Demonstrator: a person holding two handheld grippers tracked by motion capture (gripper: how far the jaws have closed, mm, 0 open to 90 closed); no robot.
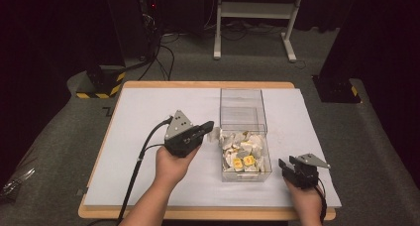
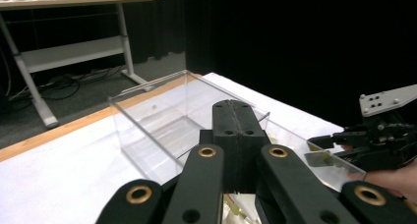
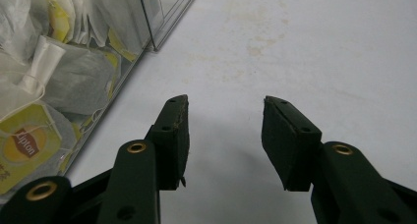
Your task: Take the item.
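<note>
From the high view, my left gripper (image 1: 210, 127) hangs above the white table (image 1: 148, 117), its jaws clenched together and pointing toward the near bin (image 1: 246, 156), tip just beside the bin's left wall. Something pale shows at that tip, but I cannot tell whether it is pinched or simply lies in the bin behind. The near bin is clear plastic and heaped with tea bags (image 1: 243, 150), two with yellow tags on top. Touching its far end stands a second clear bin, the far bin (image 1: 242, 111). My right gripper (image 1: 286, 167) sits low near the table's front edge, just right of the near bin, jaws parted with nothing between them. In the left gripper view, my two black jaws press flat against each other, no gap showing, and I see nothing caught between them at the upper end; the far bin (image 2: 162, 130) lies beyond them, and my right gripper (image 2: 327, 140) shows farther off at the right, a hand under it. In the right gripper view, my fingers (image 3: 172, 135) stand released, with bare table (image 3: 295, 47) between them. The near bin's wall (image 3: 123, 67) runs along the left, and behind it tea bags (image 3: 78, 76) press against the plastic, one tag (image 3: 24, 145) yellow.
</note>
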